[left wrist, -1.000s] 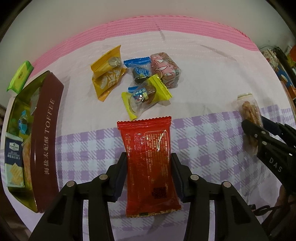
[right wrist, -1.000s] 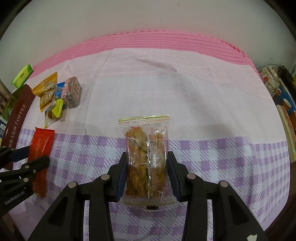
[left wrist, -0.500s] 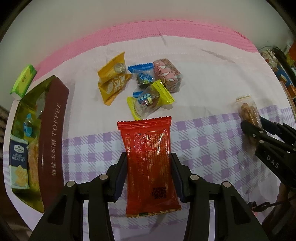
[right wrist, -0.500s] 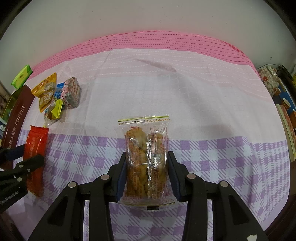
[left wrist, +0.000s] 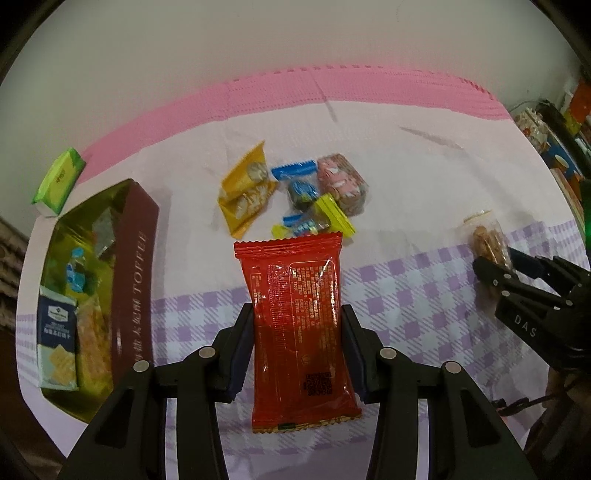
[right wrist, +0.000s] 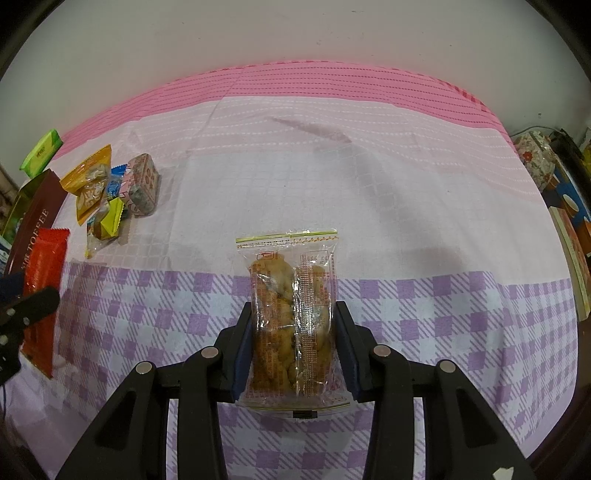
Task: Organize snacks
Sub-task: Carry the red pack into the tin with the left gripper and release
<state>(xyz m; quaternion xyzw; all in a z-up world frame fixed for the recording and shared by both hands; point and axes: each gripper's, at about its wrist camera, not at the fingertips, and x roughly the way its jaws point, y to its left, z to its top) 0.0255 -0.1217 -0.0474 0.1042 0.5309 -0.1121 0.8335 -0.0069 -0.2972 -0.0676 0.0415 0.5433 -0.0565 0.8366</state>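
My left gripper point(left wrist: 297, 325) is shut on a red snack packet point(left wrist: 297, 317) and holds it above the checked tablecloth. My right gripper point(right wrist: 293, 325) is shut on a clear packet of brown biscuits point(right wrist: 291, 317). A brown toffee box point(left wrist: 135, 280) lies open at the left with several snacks inside. A small heap of loose snacks lies beyond the red packet: a yellow packet point(left wrist: 247, 192), a blue-wrapped sweet point(left wrist: 299, 184), a pink packet point(left wrist: 341, 184) and a lime-ended sweet point(left wrist: 321, 221). The right gripper with its biscuits shows at the right of the left wrist view point(left wrist: 495, 254).
A green packet point(left wrist: 59, 181) lies beyond the box near the pink cloth border. Cluttered items point(right wrist: 569, 206) stand past the table's right edge. A white wall point(right wrist: 295, 33) backs the table. The heap shows at the left of the right wrist view point(right wrist: 110, 192).
My left gripper has moved back and up with the red packet, so the box and the heap sit lower and nearer in view. The right gripper has hardly moved.
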